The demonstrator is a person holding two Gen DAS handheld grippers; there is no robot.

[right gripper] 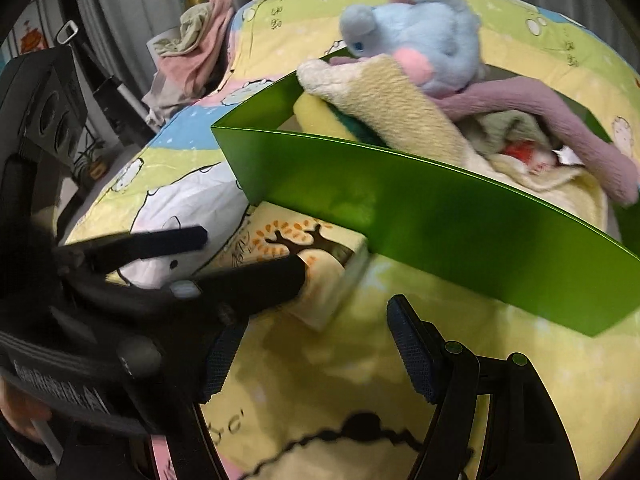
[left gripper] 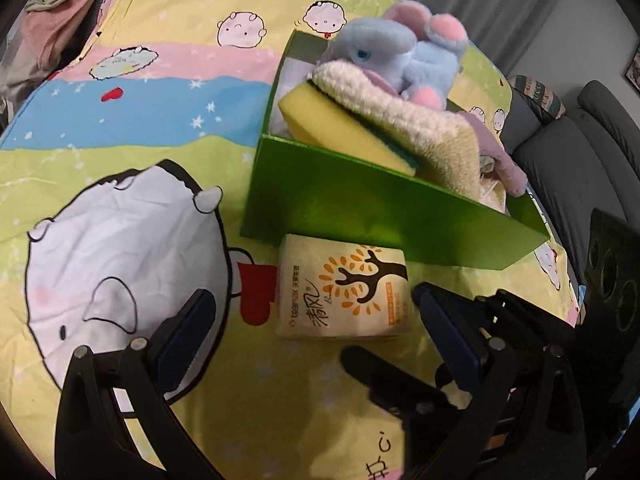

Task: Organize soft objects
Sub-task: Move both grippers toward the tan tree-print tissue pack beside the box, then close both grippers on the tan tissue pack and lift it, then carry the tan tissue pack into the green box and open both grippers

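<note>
A yellow tissue pack printed with a tree lies against the green box. The left gripper is spread wide around the pack, one finger touching it. The right gripper gapes, holding nothing, before the box.

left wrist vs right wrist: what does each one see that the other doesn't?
Left wrist only: the tissue pack's whole printed top, framed by the open left tongs, and a grey sofa at right.

Right wrist only: the left tongs from outside, one finger lying across the pack; something red deep in the cloths.

Both: green box, blue plush, yellow sponge, cartoon bedsheet, pink clothes pile.
</note>
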